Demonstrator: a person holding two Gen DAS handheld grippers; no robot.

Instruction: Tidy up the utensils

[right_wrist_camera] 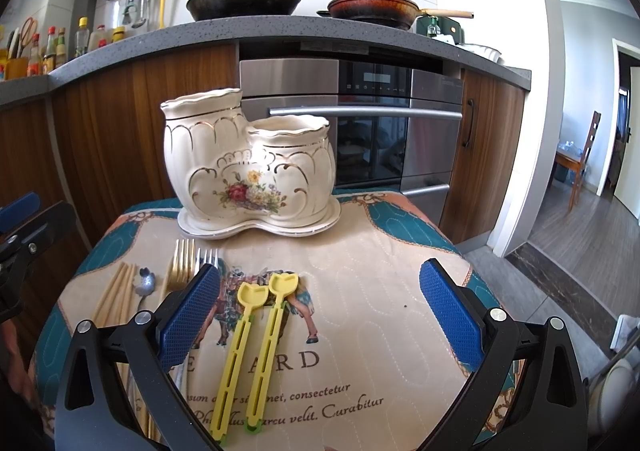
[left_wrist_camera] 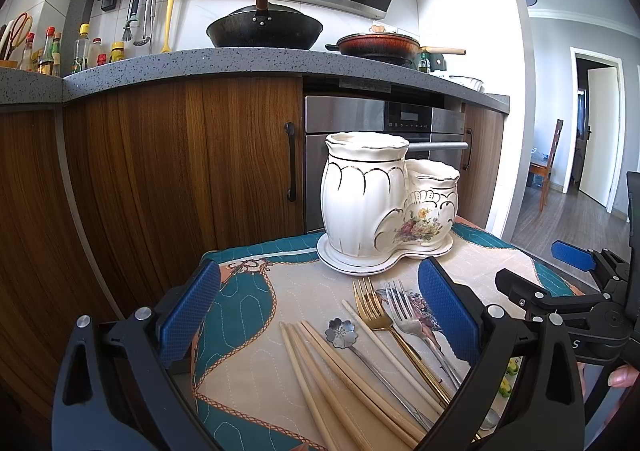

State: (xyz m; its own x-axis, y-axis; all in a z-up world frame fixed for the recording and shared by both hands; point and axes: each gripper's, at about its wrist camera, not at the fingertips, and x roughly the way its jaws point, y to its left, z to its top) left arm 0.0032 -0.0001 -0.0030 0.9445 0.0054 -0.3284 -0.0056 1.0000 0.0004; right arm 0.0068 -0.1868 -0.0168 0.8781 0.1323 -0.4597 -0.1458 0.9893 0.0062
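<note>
A white ceramic two-cup utensil holder (left_wrist_camera: 372, 207) (right_wrist_camera: 248, 167) with a flower print stands on its saucer at the far side of a small cloth-covered table. In front of it lie several wooden chopsticks (left_wrist_camera: 332, 379) (right_wrist_camera: 116, 295), a flower-bowl spoon (left_wrist_camera: 342, 331) (right_wrist_camera: 145, 283), a gold fork (left_wrist_camera: 376, 311) (right_wrist_camera: 180, 265) and a silver fork (left_wrist_camera: 404, 311) (right_wrist_camera: 208, 255). Two yellow plastic utensils (right_wrist_camera: 252, 347) lie side by side in the right wrist view. My left gripper (left_wrist_camera: 320, 315) is open above the forks and chopsticks. My right gripper (right_wrist_camera: 320, 311) is open above the yellow utensils.
The quilted tablecloth (right_wrist_camera: 380, 291) covers the table. Behind are wooden cabinets (left_wrist_camera: 160, 171), a steel oven (right_wrist_camera: 360, 123) and a grey counter with a black wok (left_wrist_camera: 264, 29) and a red pan (left_wrist_camera: 376, 45). A doorway lies to the right.
</note>
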